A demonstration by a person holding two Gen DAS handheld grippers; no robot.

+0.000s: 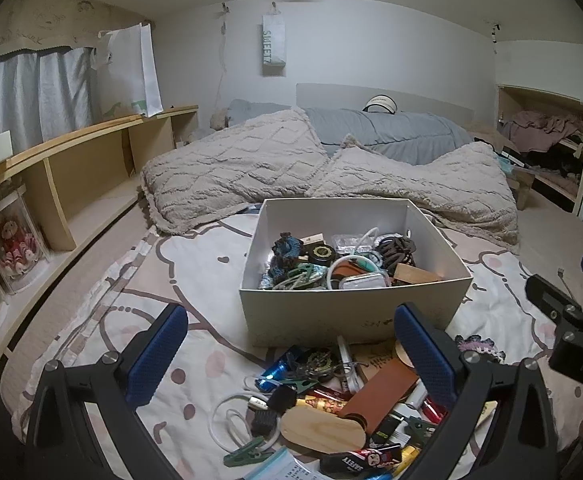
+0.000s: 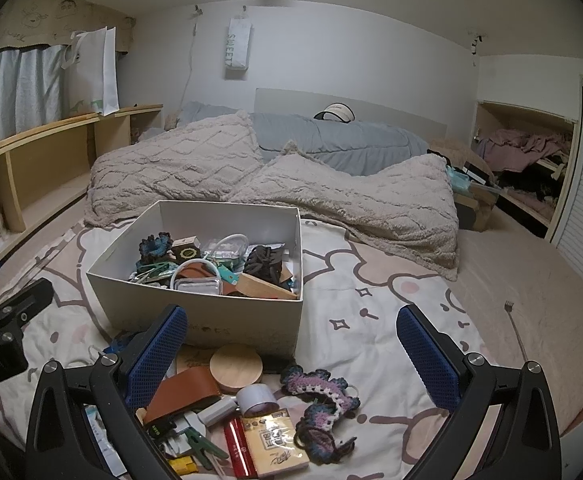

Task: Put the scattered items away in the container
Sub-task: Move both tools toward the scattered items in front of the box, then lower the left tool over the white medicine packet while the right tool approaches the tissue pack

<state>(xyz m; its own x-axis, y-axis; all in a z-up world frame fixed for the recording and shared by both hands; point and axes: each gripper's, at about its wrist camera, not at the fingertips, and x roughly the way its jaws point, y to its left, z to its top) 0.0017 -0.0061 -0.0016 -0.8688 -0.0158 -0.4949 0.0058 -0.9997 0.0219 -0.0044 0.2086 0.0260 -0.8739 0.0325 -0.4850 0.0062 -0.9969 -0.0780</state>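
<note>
White box (image 1: 355,312) partly filled with odds and ends on the patterned bed sheet (image 2: 371,320), scattered items (image 1: 331,408) heaped on its near side, left gripper (image 1: 291,364) and right gripper (image 2: 291,364) both above the heap, jaws spread, holding nothing

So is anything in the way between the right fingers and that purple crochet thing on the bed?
Nothing visible. The right gripper is open and empty, and the crochet piece lies uncovered on the bedspread, just ahead between the fingers.
</note>
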